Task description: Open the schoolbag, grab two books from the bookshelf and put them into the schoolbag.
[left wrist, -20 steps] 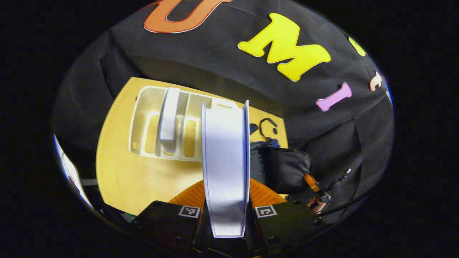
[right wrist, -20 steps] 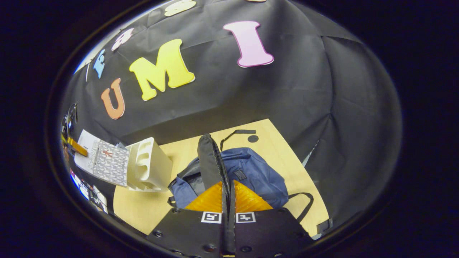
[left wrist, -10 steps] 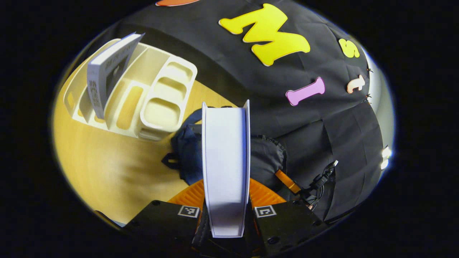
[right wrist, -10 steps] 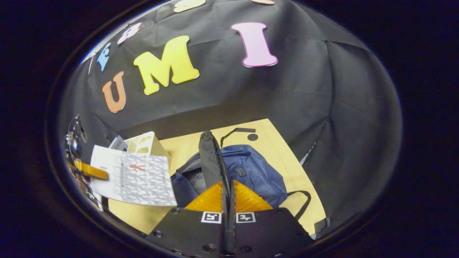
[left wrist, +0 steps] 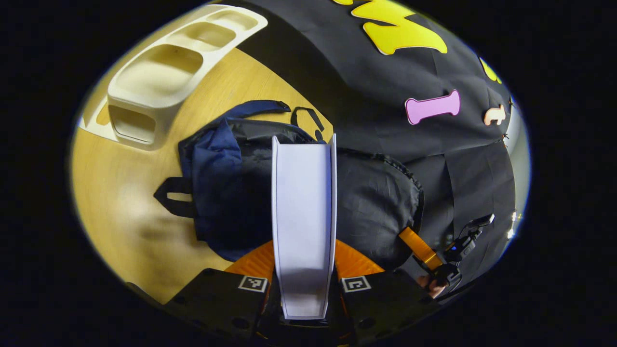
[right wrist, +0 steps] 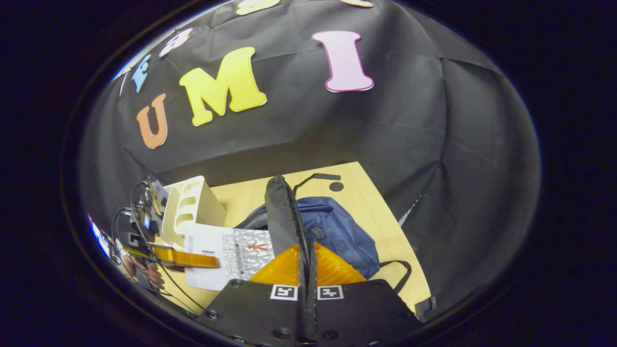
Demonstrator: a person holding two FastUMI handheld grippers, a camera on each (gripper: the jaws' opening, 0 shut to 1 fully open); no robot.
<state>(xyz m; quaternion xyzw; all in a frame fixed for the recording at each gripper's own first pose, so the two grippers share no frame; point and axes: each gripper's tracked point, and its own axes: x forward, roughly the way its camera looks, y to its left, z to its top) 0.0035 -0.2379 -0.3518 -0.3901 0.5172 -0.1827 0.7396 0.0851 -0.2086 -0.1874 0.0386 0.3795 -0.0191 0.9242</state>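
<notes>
Left gripper view: book (left wrist: 302, 226) now over schoolbag (left wrist: 226, 193), bookshelf (left wrist: 159, 82) behind.

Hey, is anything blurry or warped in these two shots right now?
Left gripper view: the table smears with motion blur at lower left, while the book stays sharp. Right gripper view: crisp overall; fisheye bends the table edge and the bookshelf.
</notes>
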